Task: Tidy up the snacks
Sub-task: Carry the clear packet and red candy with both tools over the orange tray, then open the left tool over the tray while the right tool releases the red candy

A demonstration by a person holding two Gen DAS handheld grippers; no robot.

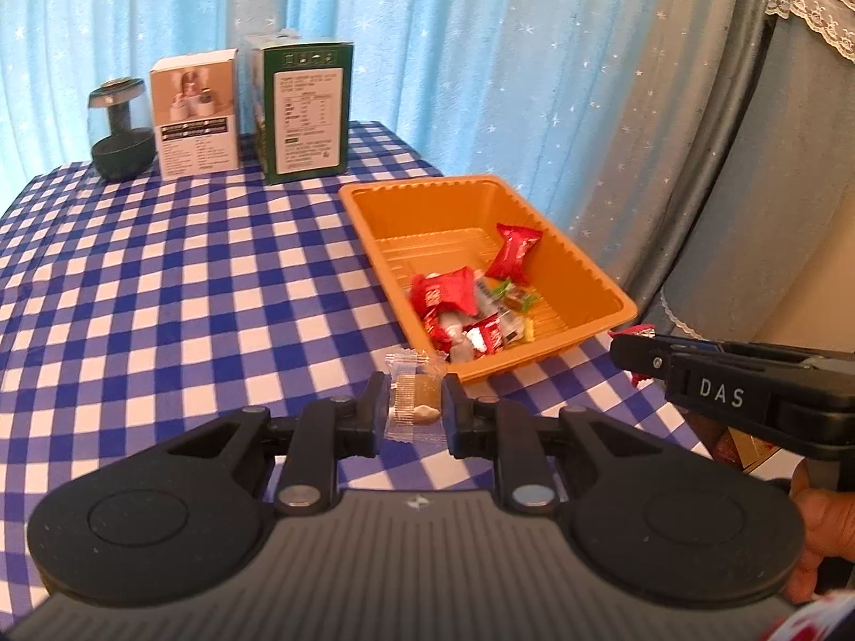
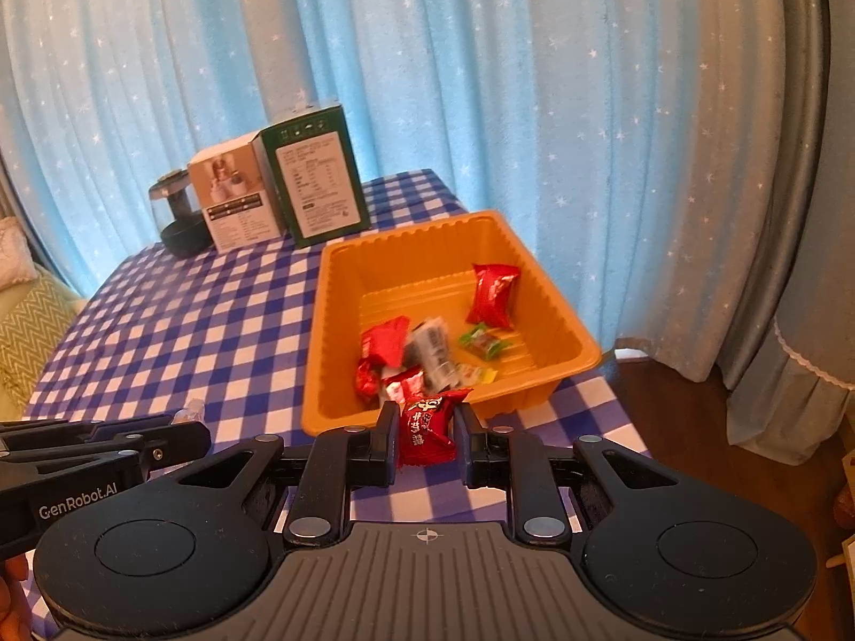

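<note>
An orange tray [image 1: 368, 213] [image 2: 342, 331] sits on the blue checked tablecloth and holds several wrapped snacks, mostly red packets [image 1: 515, 251] [image 2: 494, 294]. My left gripper [image 1: 416, 400] is shut on a clear-wrapped snack [image 1: 414, 400], held just in front of the tray's near corner. My right gripper [image 2: 426, 435] is shut on a red snack packet [image 2: 427, 430], held just before the tray's near rim. The right gripper shows in the left wrist view [image 1: 633, 355] at the right, and the left gripper shows in the right wrist view [image 2: 181, 435] at the left.
A white box [image 1: 195, 115] [image 2: 238, 197], a green box [image 1: 304, 107] [image 2: 320, 176] and a dark dumbbell-shaped object [image 1: 118, 128] [image 2: 179, 219] stand at the table's far edge. Blue starred curtains hang behind. The table edge drops off right of the tray.
</note>
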